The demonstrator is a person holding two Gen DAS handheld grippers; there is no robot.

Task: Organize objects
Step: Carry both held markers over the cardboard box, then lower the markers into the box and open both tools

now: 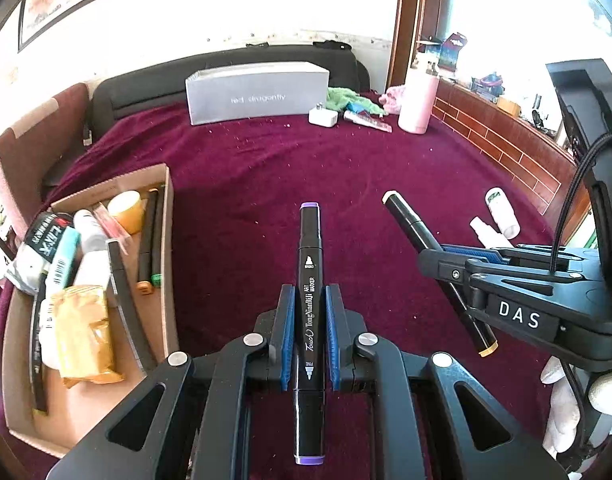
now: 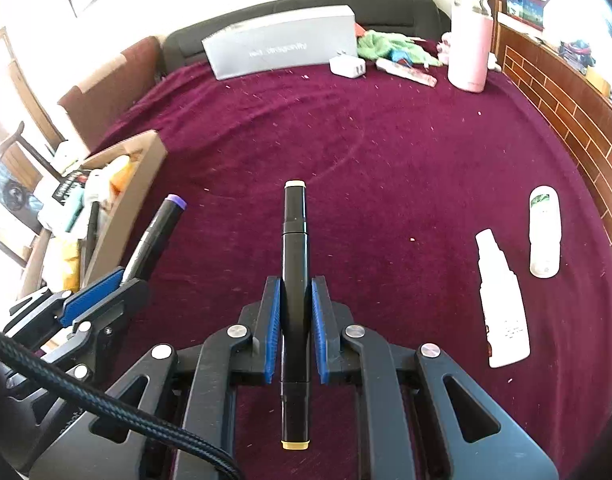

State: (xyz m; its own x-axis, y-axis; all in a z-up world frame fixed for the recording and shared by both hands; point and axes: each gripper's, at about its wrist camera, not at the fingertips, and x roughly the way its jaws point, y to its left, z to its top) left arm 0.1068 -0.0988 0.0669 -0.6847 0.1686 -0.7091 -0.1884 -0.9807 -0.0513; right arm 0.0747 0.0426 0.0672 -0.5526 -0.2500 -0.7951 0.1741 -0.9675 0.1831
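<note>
My left gripper (image 1: 309, 300) is shut on a black art marker with purple caps (image 1: 309, 264), held lengthwise above the maroon cloth. My right gripper (image 2: 296, 292) is shut on a second black marker with cream-yellow caps (image 2: 295, 240), also off the cloth. Each one shows in the other's view: the right gripper (image 1: 446, 256) with its cream-capped marker (image 1: 410, 220) at right, the left gripper (image 2: 118, 280) with the purple-capped marker (image 2: 158, 224) at left. A cardboard box (image 1: 168, 240) with markers, bottles and packets sits left of the left gripper.
Two white bottles (image 2: 502, 300) (image 2: 544, 236) lie on the cloth at right. At the back stand a grey box (image 1: 258, 92), a white charger (image 1: 323, 116), a green cloth (image 1: 350, 100) and a pink bottle (image 1: 418, 96). A brick-patterned ledge (image 2: 566, 112) borders the right side.
</note>
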